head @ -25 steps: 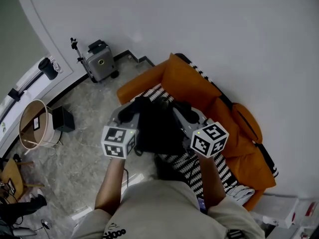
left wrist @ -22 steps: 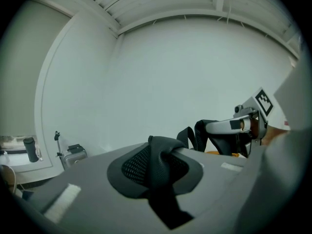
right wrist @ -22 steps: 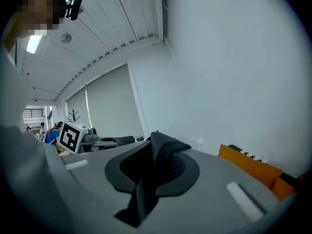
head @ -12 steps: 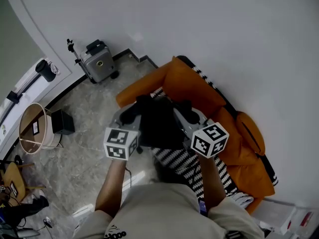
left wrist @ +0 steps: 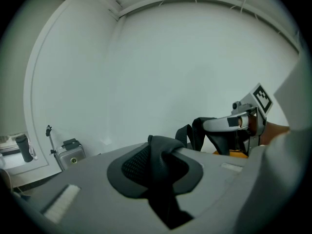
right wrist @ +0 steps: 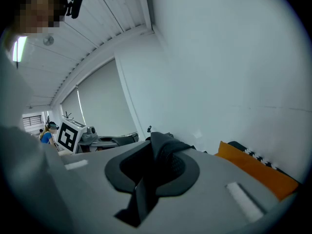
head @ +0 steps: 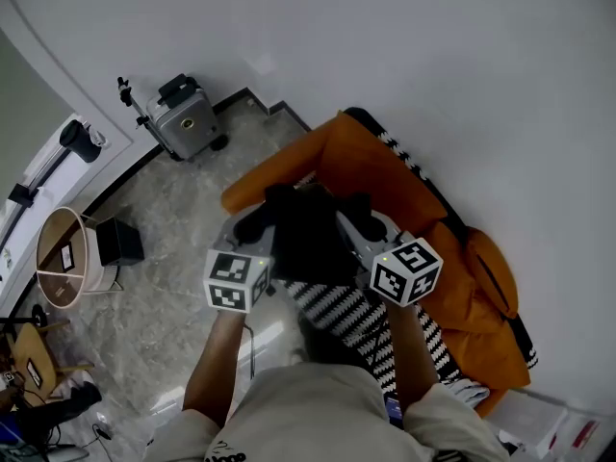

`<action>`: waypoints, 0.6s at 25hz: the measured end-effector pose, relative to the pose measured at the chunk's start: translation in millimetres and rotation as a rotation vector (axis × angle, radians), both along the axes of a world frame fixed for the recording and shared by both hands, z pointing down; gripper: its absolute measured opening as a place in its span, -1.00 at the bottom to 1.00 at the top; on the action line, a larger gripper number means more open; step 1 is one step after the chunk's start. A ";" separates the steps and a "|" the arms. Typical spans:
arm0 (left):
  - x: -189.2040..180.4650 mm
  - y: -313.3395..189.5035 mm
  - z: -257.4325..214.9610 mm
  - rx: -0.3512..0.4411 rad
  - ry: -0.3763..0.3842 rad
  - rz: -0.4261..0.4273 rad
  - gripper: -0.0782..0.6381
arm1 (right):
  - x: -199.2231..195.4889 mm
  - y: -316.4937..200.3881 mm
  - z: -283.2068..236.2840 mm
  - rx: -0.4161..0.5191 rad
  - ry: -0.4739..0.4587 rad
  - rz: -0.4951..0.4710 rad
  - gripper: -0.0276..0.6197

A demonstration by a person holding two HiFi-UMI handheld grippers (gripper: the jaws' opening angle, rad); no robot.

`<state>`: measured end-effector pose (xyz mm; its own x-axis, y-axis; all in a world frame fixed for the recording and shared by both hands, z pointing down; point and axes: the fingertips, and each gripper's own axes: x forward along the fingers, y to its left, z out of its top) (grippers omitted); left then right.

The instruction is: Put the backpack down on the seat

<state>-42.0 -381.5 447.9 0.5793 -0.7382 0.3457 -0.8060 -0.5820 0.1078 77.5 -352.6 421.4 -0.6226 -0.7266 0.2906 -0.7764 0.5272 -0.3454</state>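
A black backpack point(head: 306, 241) hangs between my two grippers above the orange sofa seat point(head: 327, 166), over its striped black-and-white cover point(head: 351, 318). My left gripper point(head: 252, 224) is shut on a black padded strap point(left wrist: 156, 162) of the backpack. My right gripper point(head: 358, 212) is shut on the other padded strap point(right wrist: 158, 162). In the left gripper view the right gripper point(left wrist: 243, 121) shows at the right with a strap hanging from it. The bag's underside and its contact with the seat are hidden by the bag itself.
Orange cushions point(head: 385, 176) line the sofa back along the white wall. A grey case point(head: 185, 118) with a tripod stands on the marble floor at the upper left. A round wooden basket point(head: 58, 258) and a small black box point(head: 120, 241) stand at the left.
Both grippers have carried the backpack forward over the sofa and a little lower. The grips on the straps look unchanged.
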 end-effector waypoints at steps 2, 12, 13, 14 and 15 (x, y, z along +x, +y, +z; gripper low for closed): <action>3.1 -14.7 7.8 -0.011 -0.003 -0.001 -0.63 | 3.2 -14.5 8.3 -0.013 -0.007 0.004 -0.79; 18.9 -84.2 57.7 -0.083 -0.018 -0.003 -0.63 | 16.9 -78.6 58.2 -0.089 -0.010 0.012 -0.79; 21.2 -90.5 63.8 -0.091 -0.023 -0.003 -0.63 | 19.3 -84.6 64.0 -0.096 -0.010 0.012 -0.79; 23.8 -96.4 70.2 -0.099 -0.028 -0.003 -0.63 | 21.9 -90.7 70.0 -0.103 -0.009 0.014 -0.79; 26.4 -101.8 76.4 -0.107 -0.034 -0.002 -0.63 | 24.4 -96.5 76.0 -0.110 -0.008 0.015 -0.79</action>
<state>-15.6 -483.3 524.3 0.5644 -0.6969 0.4424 -0.8114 -0.5671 0.1416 101.9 -449.1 497.4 -0.6144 -0.6997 0.3645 -0.7810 0.4739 -0.4067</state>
